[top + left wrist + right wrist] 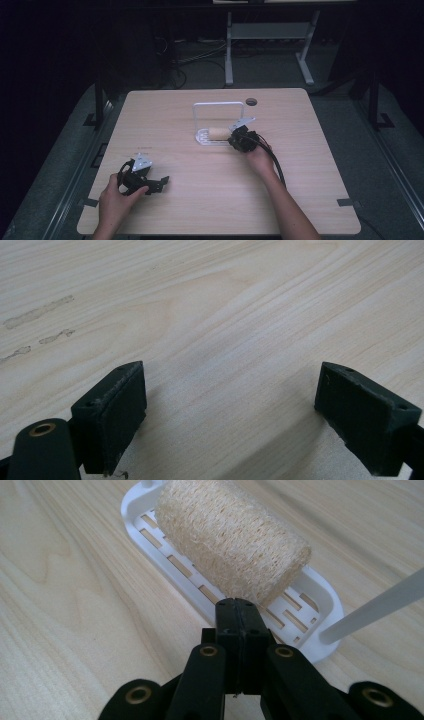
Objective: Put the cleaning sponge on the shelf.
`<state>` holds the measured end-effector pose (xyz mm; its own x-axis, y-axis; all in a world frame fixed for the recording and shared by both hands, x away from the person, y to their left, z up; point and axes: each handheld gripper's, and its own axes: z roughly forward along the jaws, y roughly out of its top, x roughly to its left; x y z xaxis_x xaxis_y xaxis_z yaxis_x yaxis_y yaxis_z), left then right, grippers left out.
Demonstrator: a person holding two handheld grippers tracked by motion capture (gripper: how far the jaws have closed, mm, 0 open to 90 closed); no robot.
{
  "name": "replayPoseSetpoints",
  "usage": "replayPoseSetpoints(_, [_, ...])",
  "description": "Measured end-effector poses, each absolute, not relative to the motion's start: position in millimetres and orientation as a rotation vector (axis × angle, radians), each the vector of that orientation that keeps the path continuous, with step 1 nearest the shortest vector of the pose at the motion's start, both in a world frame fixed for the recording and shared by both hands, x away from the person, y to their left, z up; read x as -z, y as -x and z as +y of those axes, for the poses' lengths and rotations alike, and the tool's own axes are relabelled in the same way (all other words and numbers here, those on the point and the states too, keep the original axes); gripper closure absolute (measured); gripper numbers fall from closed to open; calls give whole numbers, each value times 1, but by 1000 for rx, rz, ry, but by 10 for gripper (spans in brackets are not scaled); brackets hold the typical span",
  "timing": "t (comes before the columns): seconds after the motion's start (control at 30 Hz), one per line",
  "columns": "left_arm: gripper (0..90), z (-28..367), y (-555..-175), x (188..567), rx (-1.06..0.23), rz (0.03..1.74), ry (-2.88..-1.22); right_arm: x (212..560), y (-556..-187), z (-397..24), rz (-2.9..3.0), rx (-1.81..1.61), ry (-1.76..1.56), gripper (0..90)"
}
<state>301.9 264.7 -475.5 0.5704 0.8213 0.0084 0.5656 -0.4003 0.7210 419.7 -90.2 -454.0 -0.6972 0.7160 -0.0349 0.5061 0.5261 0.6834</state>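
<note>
Right now my right gripper (239, 611) has its fingers pressed flat together with nothing between them, their tips just at the near end of the loofah roll (231, 539). The roll lies on its side in the slotted white tray (150, 535), which sits near the middle of the desk (200, 200) under a white wire handle (218, 105). I cannot tell from the right gripper view whether the closed tips touch the roll or stop just short of it; they look very close.

My left gripper (230, 405) rests well apart from all that, at the near left of the desk, its fingers (112, 412) standing wide open over bare wood and holding nothing.

As I judge it, the roll is either already set down in the tray or about to be nudged along it. The roll lies lengthwise and looks seated, though its near end leaves some of the slotted floor uncovered. If placing it was the job, little seems left beyond backing the right gripper away; if taking it out was the job, nothing is gripped yet.

Some things I can't read. The far end of the tray is hidden behind the roll in the right gripper view, and the handle is cut off at the frame edge. From the high view, the right gripper covers the tray's right end, and the dim surroundings give little detail.
</note>
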Motion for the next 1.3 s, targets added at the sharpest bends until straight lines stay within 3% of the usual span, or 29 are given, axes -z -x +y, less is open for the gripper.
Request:
replayPoseSetpoints(0.5, [127,265,-302,475,-480,1103,-2119,448,-406,-96,2472,-982,-988,849])
replayPoseSetpoints(1.3, [127,265,-302,476,-482,1103,-2116,442,-366,-144,2407,-1021,-1084,376])
